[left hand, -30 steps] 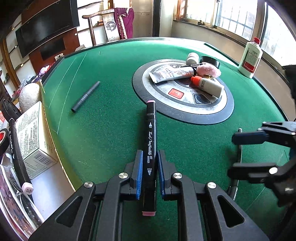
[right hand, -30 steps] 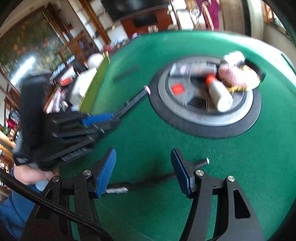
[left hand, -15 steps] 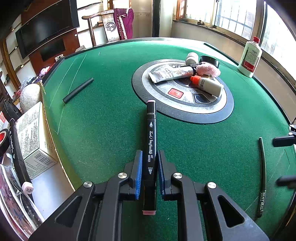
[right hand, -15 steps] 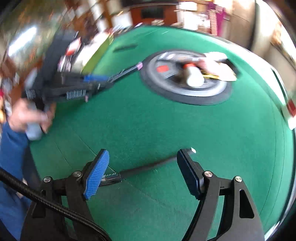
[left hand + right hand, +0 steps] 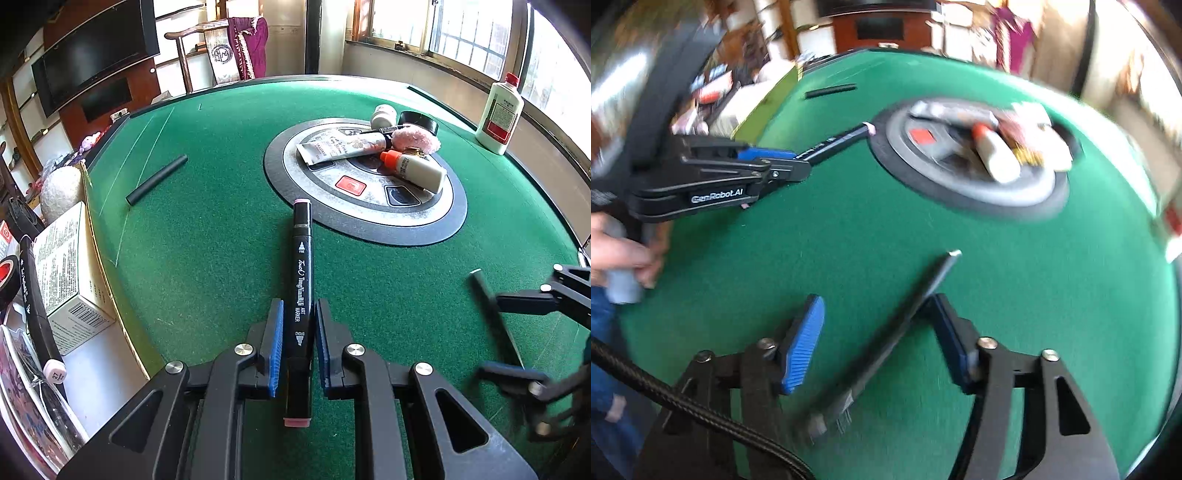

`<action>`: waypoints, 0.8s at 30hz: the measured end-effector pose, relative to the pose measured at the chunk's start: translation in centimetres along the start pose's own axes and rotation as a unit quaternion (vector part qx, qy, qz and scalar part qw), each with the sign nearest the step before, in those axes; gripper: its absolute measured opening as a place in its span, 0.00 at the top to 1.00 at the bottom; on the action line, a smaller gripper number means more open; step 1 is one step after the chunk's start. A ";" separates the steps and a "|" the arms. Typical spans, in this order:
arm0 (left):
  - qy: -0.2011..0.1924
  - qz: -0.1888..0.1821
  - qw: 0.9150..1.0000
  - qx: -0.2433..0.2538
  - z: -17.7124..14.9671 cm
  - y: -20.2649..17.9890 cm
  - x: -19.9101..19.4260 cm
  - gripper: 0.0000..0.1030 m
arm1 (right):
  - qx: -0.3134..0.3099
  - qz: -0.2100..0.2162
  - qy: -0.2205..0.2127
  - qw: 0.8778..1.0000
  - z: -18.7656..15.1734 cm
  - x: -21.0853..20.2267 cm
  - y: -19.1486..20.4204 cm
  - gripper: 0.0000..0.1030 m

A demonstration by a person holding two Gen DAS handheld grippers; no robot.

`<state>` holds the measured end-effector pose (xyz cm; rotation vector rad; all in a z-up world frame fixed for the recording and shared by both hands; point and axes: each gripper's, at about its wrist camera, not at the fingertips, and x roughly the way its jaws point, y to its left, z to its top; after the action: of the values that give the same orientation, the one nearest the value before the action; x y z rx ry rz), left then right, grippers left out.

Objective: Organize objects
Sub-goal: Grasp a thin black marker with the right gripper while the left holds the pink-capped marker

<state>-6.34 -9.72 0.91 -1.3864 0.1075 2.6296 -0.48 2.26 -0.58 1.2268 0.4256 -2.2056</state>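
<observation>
Left wrist view: the left claw (image 5: 298,345) is nearly closed, both blue pads clamped on the black art marker (image 5: 301,291). The marker lies along the claw axis, its pink-capped far end over the green bench (image 5: 221,236) just short of the grey centre disc (image 5: 364,184). On the disc lie a cream tube (image 5: 341,146), a pink puff (image 5: 415,137) and a small orange-capped bottle (image 5: 415,168). A black tube (image 5: 157,180) lies well apart at the bench's left side. The right claw (image 5: 517,339) appears at the right edge with a thin black pen (image 5: 493,314) between its fingers.

Right wrist view (blurred): the right claw (image 5: 877,345) is closing at moderate width. The pen (image 5: 897,332) runs diagonally between the pads; it appears to touch the right pad and stands clear of the left pad (image 5: 803,347). A hand (image 5: 617,254) at the left edge carries the left claw (image 5: 768,157) with the marker (image 5: 838,140) projecting toward the disc.

Change from earlier frames: the left claw grip and marker position are unchanged. The right claw was wider half a second ago, and the pen lay nearly crosswise on the bench; it is now angled steeply between the pads. The black tube has shifted on the felt over the last second.
</observation>
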 end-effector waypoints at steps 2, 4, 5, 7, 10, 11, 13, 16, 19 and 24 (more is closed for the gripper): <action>0.000 0.000 1.000 0.000 0.0 0.0 0.0 0.87 | -0.028 0.014 0.001 0.999 0.8 0.3 0.6 0.81; -0.001 0.001 1.000 0.002 0.0 0.0 0.0 0.86 | -0.045 0.003 0.009 0.999 0.9 0.1 0.5 0.86; -0.001 0.003 1.000 0.003 0.0 -0.1 0.0 0.85 | -0.045 0.004 0.013 0.999 0.7 -0.1 0.2 0.91; 0.000 0.006 1.000 0.007 0.0 -0.3 0.0 0.83 | -0.022 0.014 0.021 0.999 0.0 -0.8 -0.9 0.91; -0.002 0.017 1.000 0.011 0.0 -0.6 0.0 0.77 | -0.009 0.018 0.016 1.000 -1.6 -2.3 -1.3 0.89; -0.003 0.019 1.000 0.012 0.0 -0.7 0.0 0.77 | -0.002 0.021 0.018 1.000 -2.1 -2.7 -1.4 0.85; -0.003 0.020 1.000 0.012 0.0 -0.7 0.0 0.77 | 0.014 0.008 0.024 1.000 -3.2 -3.2 -1.2 0.73; -0.005 0.024 1.000 0.012 0.1 -0.8 0.1 0.74 | 0.016 -0.001 0.024 1.000 -4.6 -3.5 -1.0 0.66; -0.011 0.045 0.999 0.024 0.0 -1.3 0.1 0.66 | 0.016 -0.012 0.016 1.000 -5.4 -3.9 -1.0 0.66; -0.016 0.023 0.999 0.031 -0.2 -1.8 0.0 0.89 | -0.003 -0.038 0.007 0.999 -4.1 -3.3 0.2 0.89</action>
<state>-5.86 -7.96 0.85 -1.3387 0.2175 2.6600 3.74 5.40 0.04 1.2438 0.4914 -2.2586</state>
